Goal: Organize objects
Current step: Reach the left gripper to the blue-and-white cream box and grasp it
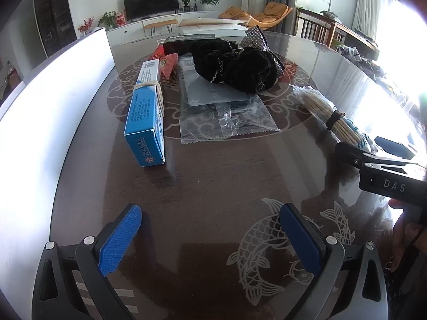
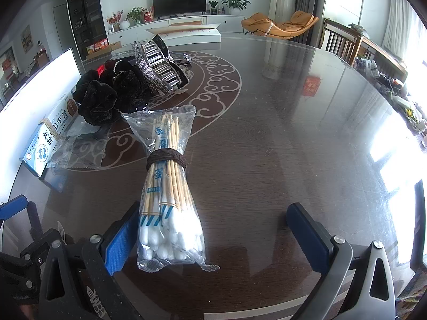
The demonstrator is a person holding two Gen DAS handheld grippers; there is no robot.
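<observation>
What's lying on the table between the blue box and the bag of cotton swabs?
In the left wrist view, a flat clear plastic packet lies between the blue box and the bag of cotton swabs, apart from both.

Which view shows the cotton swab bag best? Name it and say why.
The right wrist view. The cotton swab bag lies close and whole there, between the open fingers of the right gripper: white tips, wooden sticks and the dark band around its middle are all clear. The left wrist view shows it small at the right edge, its near end hidden behind the right gripper.
</observation>
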